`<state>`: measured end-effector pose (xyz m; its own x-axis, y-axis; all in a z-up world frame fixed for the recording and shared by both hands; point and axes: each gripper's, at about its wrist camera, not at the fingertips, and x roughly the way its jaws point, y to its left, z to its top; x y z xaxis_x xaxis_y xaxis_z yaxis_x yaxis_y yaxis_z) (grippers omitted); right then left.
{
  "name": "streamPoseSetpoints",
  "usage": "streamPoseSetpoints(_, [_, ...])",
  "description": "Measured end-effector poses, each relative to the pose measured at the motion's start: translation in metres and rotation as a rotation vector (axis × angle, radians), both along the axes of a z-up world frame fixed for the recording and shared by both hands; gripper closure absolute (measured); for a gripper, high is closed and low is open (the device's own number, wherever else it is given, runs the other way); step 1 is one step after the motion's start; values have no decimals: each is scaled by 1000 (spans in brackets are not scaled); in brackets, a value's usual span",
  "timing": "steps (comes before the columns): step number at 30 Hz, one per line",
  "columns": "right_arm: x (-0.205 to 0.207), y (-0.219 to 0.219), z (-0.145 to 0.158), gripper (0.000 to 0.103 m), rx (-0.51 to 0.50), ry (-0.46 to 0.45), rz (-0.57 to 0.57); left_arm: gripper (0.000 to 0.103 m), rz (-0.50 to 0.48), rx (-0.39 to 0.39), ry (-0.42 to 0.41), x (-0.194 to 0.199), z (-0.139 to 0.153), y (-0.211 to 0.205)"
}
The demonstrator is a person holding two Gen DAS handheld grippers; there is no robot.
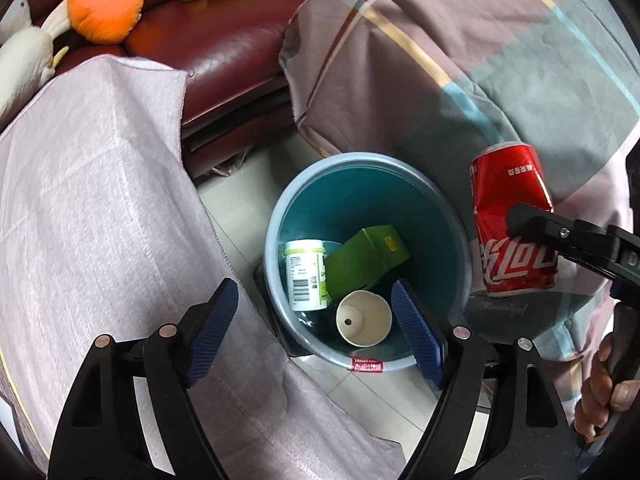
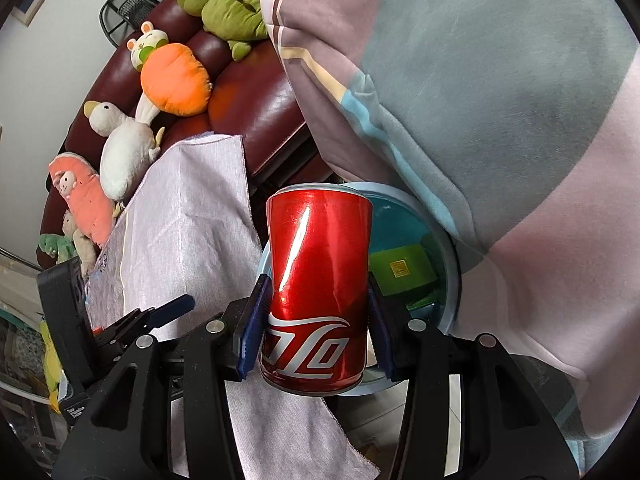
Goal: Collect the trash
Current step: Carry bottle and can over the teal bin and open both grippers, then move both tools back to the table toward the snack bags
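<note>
Progress: the blue trash bin (image 1: 362, 184), lower centre of the left wrist view, already holds a white labelled bottle (image 1: 306, 274), a green carton (image 1: 366, 264) and a paper cup (image 1: 363, 319); the red cola can (image 2: 318, 288) is not yet in.

Left gripper (image 1: 316, 330), bottom of frame over the bin: jaws spread wide, nothing between them.

Right gripper (image 2: 318, 322): pads pressed on the can's flanks, holding it upright in front of the bin rim, centre of the right wrist view.

Can condition: dented and creased on its side, glossy, white script; judged empty, one release outstanding.
</note>
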<state>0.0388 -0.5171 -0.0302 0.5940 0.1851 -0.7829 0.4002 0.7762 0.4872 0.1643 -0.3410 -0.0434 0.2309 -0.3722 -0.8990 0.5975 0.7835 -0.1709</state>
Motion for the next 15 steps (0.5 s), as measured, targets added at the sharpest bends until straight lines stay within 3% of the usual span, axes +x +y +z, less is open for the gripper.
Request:
streamPoseSetpoints(6, [2,2,-6,57,-48,42,-22,17,5,4,14,-3,0,9])
streamPoseSetpoints(9, [3,3,-10,42,-64,65,-28,17,5,5,27,-6,-2,12])
streamPoseSetpoints(15, [4,9,-10,40,-79,81,-24,17,15,-4,32,-9,0,24])
